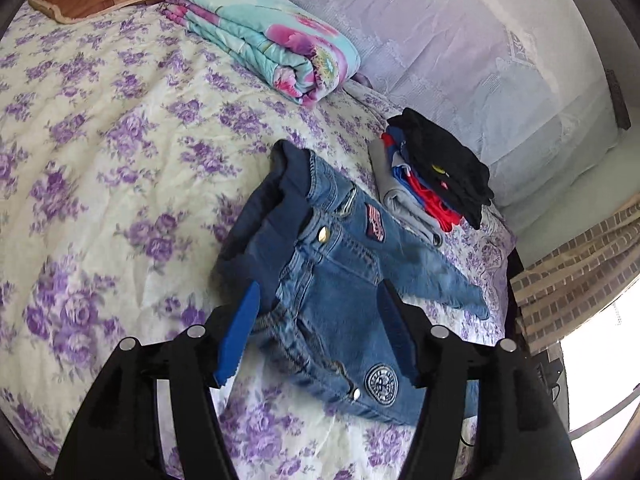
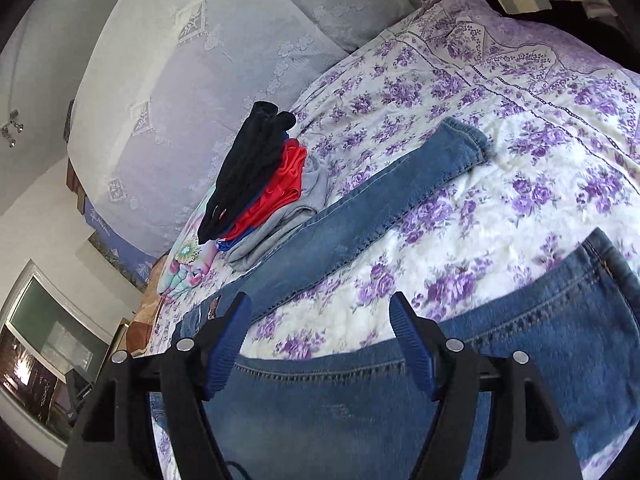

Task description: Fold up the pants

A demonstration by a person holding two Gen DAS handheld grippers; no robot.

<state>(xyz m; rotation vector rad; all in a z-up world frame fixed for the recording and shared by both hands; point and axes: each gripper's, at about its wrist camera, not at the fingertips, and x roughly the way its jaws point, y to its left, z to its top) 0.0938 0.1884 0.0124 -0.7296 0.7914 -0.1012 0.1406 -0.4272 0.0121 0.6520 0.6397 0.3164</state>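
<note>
Denim pants (image 1: 340,280) are lying spread on the floral bed (image 1: 100,140) — waistband toward the left gripper (image 1: 320,332). Both grippers — left and right (image 2: 322,340) — are hovering with fingers (image 2: 228,344) spread, pinching nothing.

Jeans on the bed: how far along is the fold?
Done: the jeans lie spread on the floral bedspread, legs apart; a folded clothes stack sits beside them. In hand: nothing; left gripper is open over the waistband, right gripper open over the near leg. Left: no fold shows yet, so the whole fold.
</note>
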